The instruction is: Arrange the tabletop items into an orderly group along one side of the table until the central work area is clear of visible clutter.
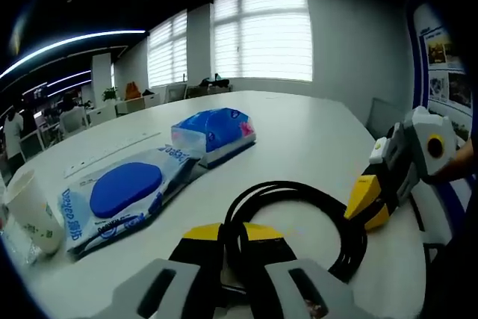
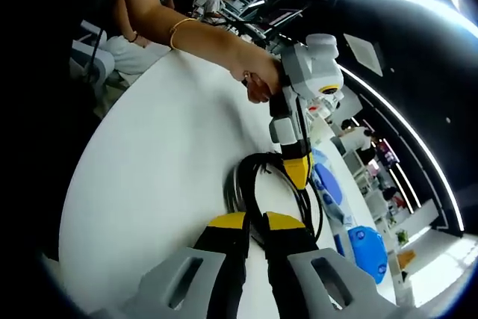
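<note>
From the left gripper view I see the white table point(image 1: 314, 140) lying open across its far half, broad bare room toward the windows. Nearer, a coiled black cable point(image 1: 299, 218) rings the space right ahead of my left gripper point(image 1: 233, 235), whose jaws straddle its near loop. To the left a flat blue wipes pack point(image 1: 123, 192) and, beyond it, a blue tissue pack point(image 1: 214, 131) line that side, with a paper cup point(image 1: 31, 211) at the near-left edge. My right gripper point(image 1: 367, 199) closes the right side, touching the coil. In the right gripper view, bare table point(image 2: 149, 177) spreads left of the cable.
</note>
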The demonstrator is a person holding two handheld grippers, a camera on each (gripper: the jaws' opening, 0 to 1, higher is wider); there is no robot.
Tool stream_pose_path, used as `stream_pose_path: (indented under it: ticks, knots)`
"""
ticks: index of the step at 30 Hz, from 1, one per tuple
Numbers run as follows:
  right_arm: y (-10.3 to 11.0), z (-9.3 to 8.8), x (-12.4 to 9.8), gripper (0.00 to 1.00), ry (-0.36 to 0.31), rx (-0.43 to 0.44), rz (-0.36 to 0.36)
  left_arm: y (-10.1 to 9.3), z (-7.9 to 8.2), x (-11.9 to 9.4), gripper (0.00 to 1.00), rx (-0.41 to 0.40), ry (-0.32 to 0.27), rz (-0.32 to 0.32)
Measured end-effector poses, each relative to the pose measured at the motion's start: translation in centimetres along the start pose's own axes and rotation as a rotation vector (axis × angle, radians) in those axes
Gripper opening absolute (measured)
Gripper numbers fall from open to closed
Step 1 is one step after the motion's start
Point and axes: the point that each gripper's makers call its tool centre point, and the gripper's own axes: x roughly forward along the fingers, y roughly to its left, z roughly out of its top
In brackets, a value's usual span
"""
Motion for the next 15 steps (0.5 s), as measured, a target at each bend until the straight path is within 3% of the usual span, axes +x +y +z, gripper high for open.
stream_pose_path:
  ticks: [11, 15]
  knots:
    - [-0.3, 0.4, 0.0, 0.03, 0.003, 0.017, 0.009, 0.1, 1.2, -0.3, 0.04, 0.018, -0.042, -0.003]
    - [-0.3, 0.5, -0.1, 0.02, 0.022, -0.032, 0.005, 0.0, 1.7, -0.5, 0.03, 0.039, -0.053, 0.003]
